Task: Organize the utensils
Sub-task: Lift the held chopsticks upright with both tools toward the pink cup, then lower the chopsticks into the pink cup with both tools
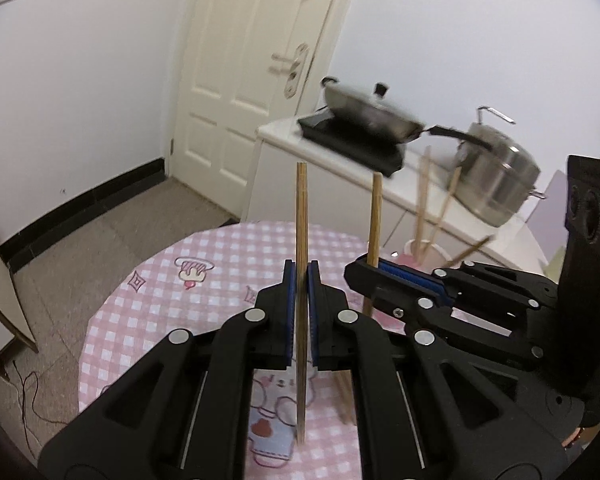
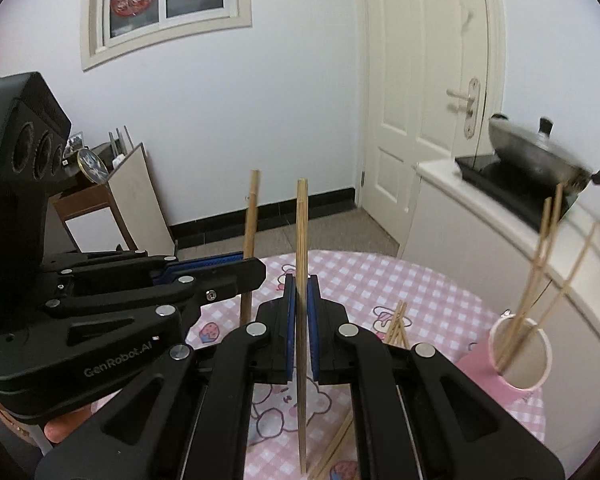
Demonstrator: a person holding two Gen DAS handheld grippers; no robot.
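Note:
My left gripper (image 1: 301, 276) is shut on a wooden chopstick (image 1: 301, 208) that stands upright above the pink checked table (image 1: 148, 320). Close beside it on the right, my right gripper (image 1: 370, 266) is shut on a second upright chopstick (image 1: 376, 216). In the right wrist view that gripper (image 2: 301, 284) pinches its chopstick (image 2: 302, 224) between blue pads, with the left gripper (image 2: 250, 266) and its chopstick (image 2: 252, 208) to the left. A pink cup (image 2: 520, 356) at the table's right edge holds several chopsticks. Loose chopsticks (image 2: 396, 328) lie on the cloth.
A white counter (image 1: 284, 152) behind the table carries a lidded wok (image 1: 372, 114) on a black hob and a steel pot (image 1: 500, 176). A white door (image 1: 252, 80) stands beyond. In the right wrist view a side table with a clock (image 2: 92, 166) sits at the far left.

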